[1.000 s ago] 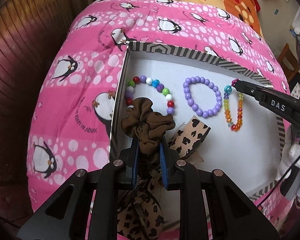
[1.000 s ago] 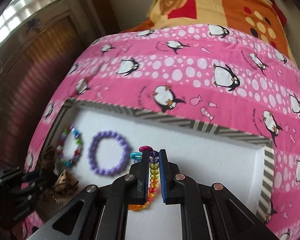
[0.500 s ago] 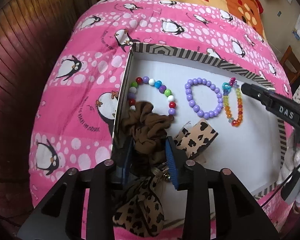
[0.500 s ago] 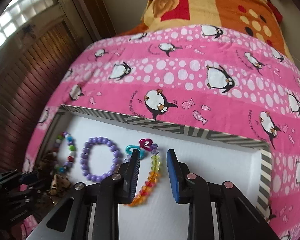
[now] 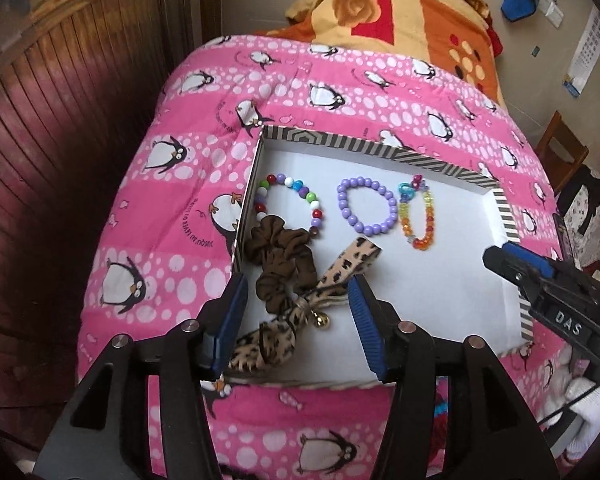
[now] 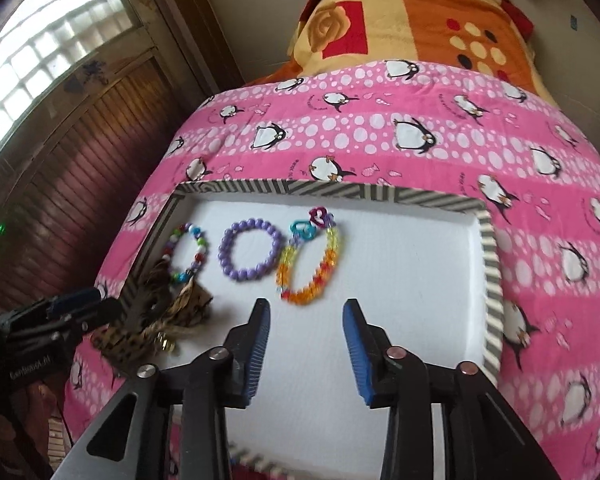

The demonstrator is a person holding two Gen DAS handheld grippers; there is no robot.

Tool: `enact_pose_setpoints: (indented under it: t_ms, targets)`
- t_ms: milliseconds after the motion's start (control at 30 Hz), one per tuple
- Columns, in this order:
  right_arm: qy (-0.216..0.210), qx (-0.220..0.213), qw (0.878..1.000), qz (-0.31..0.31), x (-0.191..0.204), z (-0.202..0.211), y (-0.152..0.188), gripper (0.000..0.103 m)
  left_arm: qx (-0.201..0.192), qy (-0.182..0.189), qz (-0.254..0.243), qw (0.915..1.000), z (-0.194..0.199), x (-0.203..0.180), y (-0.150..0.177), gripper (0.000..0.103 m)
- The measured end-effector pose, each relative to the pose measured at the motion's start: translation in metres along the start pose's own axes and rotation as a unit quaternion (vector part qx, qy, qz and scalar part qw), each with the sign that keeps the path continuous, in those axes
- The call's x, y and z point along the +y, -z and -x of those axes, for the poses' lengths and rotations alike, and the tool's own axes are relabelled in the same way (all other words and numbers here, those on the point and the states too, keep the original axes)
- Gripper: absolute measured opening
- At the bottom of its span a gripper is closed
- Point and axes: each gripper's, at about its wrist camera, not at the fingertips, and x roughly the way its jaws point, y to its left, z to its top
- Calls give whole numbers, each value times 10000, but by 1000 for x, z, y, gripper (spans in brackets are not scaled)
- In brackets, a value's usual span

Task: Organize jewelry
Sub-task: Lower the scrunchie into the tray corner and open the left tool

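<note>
We see left gripper wide over brown scrunchie; right gripper wide, empty, near rainbow bracelet in tray

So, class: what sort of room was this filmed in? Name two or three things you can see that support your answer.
Most likely a bedroom. The jewelry tray sits on a bed covered with a pink penguin quilt, an orange rose-print blanket is bundled at the far end, and a wood-panelled wall runs alongside.

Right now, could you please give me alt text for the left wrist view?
The open left gripper hovers over a brown scrunchie and leopard-print bow in a white tray, beyond which lie three beaded bracelets.
</note>
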Motion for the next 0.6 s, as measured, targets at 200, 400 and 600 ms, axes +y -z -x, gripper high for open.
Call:
enact_pose_setpoints:
  t_ms: [200,400,600]
  targets:
    - [35,-155,9998,-77,-2,30,22,39,-52,67,-116,9999,20,-14,19,52]
    - [64,-214,9997,-136,-5,50,50,40,-53,128,-177,9997,32,-29,41,52]
    - [96,-178,9997,-157,-10,65,79,41,5,107,-227,9997,39,-46,65,52]
